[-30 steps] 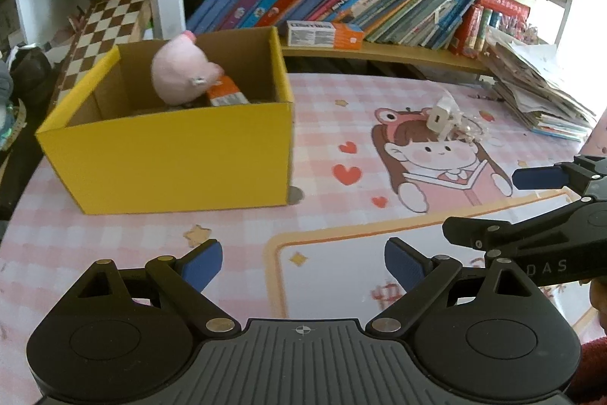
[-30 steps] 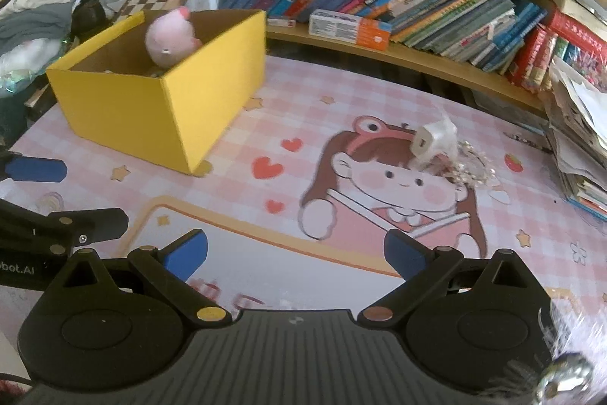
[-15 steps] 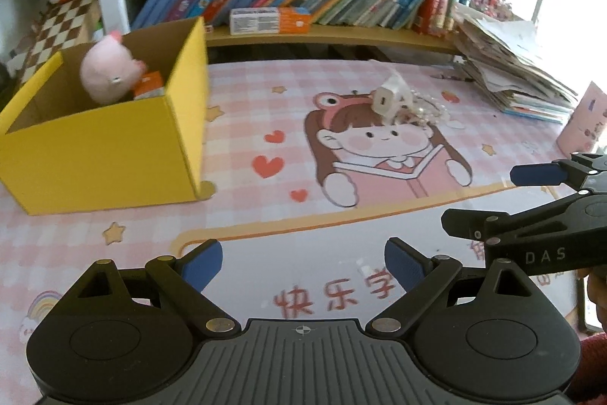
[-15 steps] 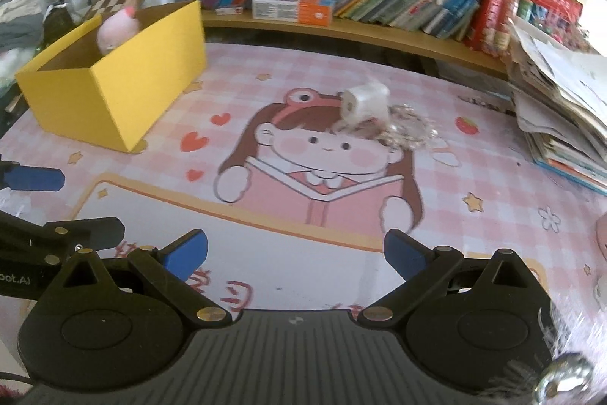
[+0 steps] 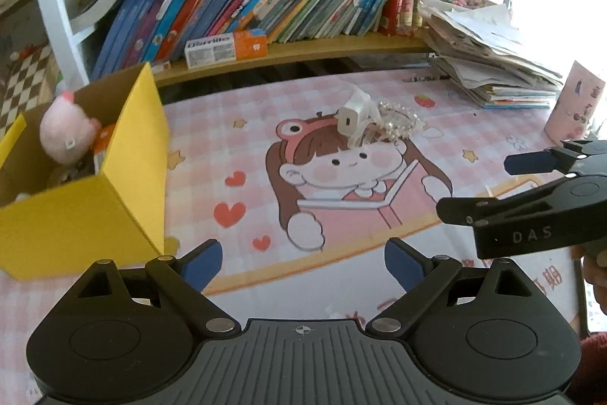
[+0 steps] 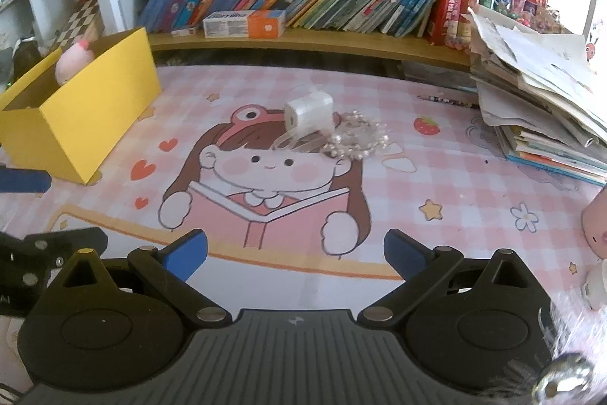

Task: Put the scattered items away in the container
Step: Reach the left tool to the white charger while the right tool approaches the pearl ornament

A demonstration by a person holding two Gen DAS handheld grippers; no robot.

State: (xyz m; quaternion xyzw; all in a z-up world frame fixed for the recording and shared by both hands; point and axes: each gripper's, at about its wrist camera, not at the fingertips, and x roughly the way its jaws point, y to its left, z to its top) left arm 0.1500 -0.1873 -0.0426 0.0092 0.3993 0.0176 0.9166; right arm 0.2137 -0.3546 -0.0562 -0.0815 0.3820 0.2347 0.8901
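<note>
Both the left gripper point(image 5: 299, 262) and the right gripper point(image 6: 296, 249) hang with jaws wide and empty, so the step is the approach to the white charger point(image 6: 309, 109) and bead string point(image 6: 358, 137) mid-tabletop, well apart from the yellow box point(image 6: 81, 111) at the left edge.

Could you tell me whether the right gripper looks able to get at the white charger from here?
Probably yes: the right gripper is open, and only bare mat lies before the white charger.
</note>
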